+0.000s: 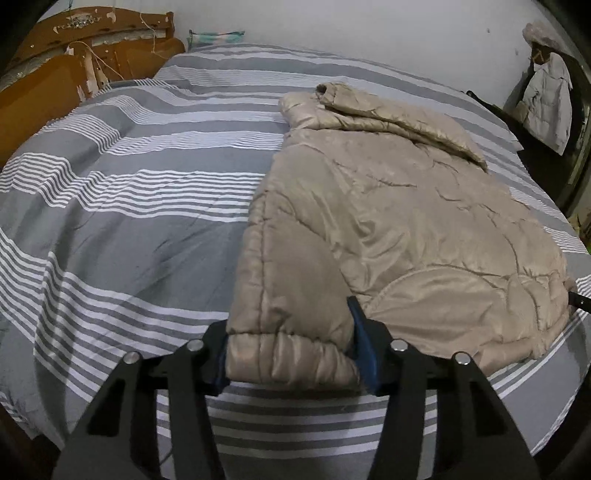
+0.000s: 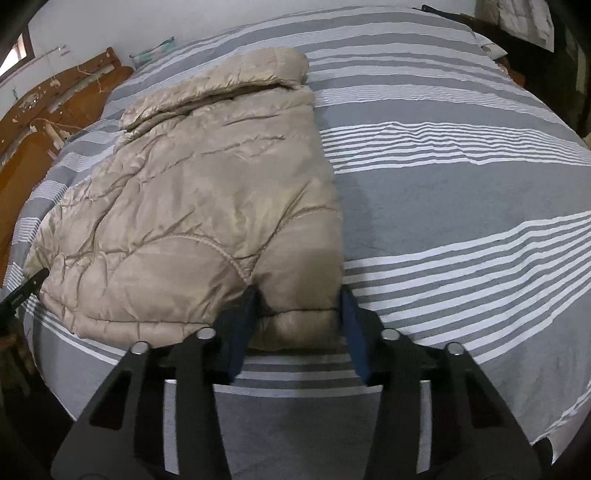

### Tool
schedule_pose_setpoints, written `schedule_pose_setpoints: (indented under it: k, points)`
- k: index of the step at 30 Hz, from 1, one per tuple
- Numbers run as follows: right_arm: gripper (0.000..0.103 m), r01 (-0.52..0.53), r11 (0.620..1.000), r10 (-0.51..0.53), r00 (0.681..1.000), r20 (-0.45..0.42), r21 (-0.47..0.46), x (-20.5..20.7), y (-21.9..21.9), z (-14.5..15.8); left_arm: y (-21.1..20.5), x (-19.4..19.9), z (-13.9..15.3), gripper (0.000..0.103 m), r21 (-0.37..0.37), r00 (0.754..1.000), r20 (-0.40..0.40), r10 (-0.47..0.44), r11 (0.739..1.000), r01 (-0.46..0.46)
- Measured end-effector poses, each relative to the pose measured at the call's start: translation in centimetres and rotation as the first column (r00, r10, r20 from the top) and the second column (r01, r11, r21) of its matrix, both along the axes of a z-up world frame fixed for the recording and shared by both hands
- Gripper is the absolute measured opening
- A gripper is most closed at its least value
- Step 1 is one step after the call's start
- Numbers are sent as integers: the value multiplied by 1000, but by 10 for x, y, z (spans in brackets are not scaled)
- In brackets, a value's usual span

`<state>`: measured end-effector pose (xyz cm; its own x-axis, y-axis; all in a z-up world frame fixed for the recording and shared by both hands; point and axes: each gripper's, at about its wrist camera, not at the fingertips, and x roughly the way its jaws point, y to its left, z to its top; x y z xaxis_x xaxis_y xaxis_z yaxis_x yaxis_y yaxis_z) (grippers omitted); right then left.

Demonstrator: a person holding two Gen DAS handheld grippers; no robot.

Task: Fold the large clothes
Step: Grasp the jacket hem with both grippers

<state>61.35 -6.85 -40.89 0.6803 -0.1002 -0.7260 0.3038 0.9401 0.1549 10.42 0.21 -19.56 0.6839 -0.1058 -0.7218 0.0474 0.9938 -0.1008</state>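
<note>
Spread flat on a wide bed covered with a grey-and-white striped sheet (image 1: 129,206): a beige quilted puffer jacket of shiny fabric (image 1: 388,221), sleeves folded in over the body, collar end far from both cameras, hem end at the near edge of the bed. Seen from the left wrist: left gripper (image 1: 291,350) with black arms and blue-lined fingers (image 1: 364,343), closed around the thick padded corner of the hem, fabric bulging between the two fingers. Seen from the right wrist: right gripper (image 2: 295,325) gripping the opposite hem corner in the same way, one finger (image 2: 240,325) pressed into a dark crease of the jacket, the other at the outer side of the corner. Visible at the left edge of the right view: the black tip of the left gripper, at the far hem corner. Beyond the bed: an orange-brown wooden headboard with chipped paint (image 1: 55,74), a plain white wall (image 1: 369,29), and a white padded coat hanging in the dark corner (image 1: 546,103).
</note>
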Motion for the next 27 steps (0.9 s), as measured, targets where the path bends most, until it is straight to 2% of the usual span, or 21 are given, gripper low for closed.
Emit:
schedule_pose_setpoints:
  k: [4,7,10,15,17,20,23,24,26,27]
  points:
    - [28,-18,1000,18,999,33,-11,-5,5,16,-1,-2,10,35,-11,1000,-14,4,1000,-4]
    - [25,-33,999,35,998,57,-36,-14,13,26,-9,-6,23,26,3,1000,-4,-5,1000,5]
    - [24,-39,998,43,994,96,-48,-26,16,41,-11,-10,37,23,-5,1000,4,-13,1000,13]
    - [23,-49,995,63,983,174,-87,-48,24,82,-8,-16,62,22,-41,1000,5,-28,999,28]
    - [23,-60,993,80,979,188,-106,-58,29,92,-10,-22,69,22,-20,998,3,-55,998,55]
    - [23,-64,993,79,984,160,-96,-64,31,82,-9,-27,52,23,-16,997,-34,-75,997,75]
    - [24,-81,991,90,992,89,-107,-60,34,52,-8,-29,32,28,4,997,-57,-56,998,57]
    - [26,-77,991,85,994,67,-112,-60,35,42,-9,-29,28,31,13,997,-62,-47,999,47]
    - [31,-53,993,59,997,53,-108,-61,32,28,-12,-30,20,45,64,998,-64,-19,998,23]
    - [36,-48,993,53,998,46,-103,-60,30,22,-13,-30,16,48,88,997,-73,-5,996,12]
